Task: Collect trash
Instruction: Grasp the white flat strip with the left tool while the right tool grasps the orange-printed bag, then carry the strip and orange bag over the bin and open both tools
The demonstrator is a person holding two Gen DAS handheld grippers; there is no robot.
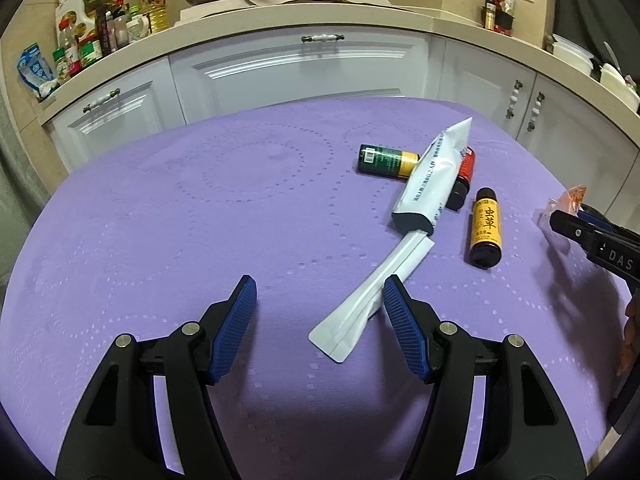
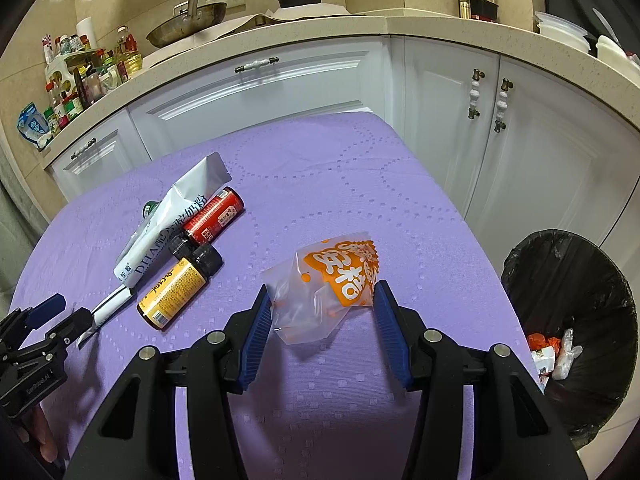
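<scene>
From the left wrist: left gripper [image 1: 320,286] wide open over the purple tablecloth [image 1: 160,240], empty, one pad just beside the flat end of the white strip [image 1: 360,312], probably lined up to pinch it there. Strip tucked into the white pouch [image 1: 430,176], which lies across the green bottle [image 1: 384,160] and the red bottle [image 1: 466,168]; yellow bottle [image 1: 486,228] alone just beside them. At the right edge, right gripper [image 1: 568,216] with a scrap of wrapper at its tip. From the right wrist: right gripper about half open, both pads pressing the orange-and-clear wrapper [image 2: 328,292], shadow beneath, so likely lifted clear of the cloth for the carry to the black-lined bin [image 2: 580,280], low beside the table's right edge, a few scraps already inside. Count: three bottles, one pouch, one strip, one wrapper, one bin.
</scene>
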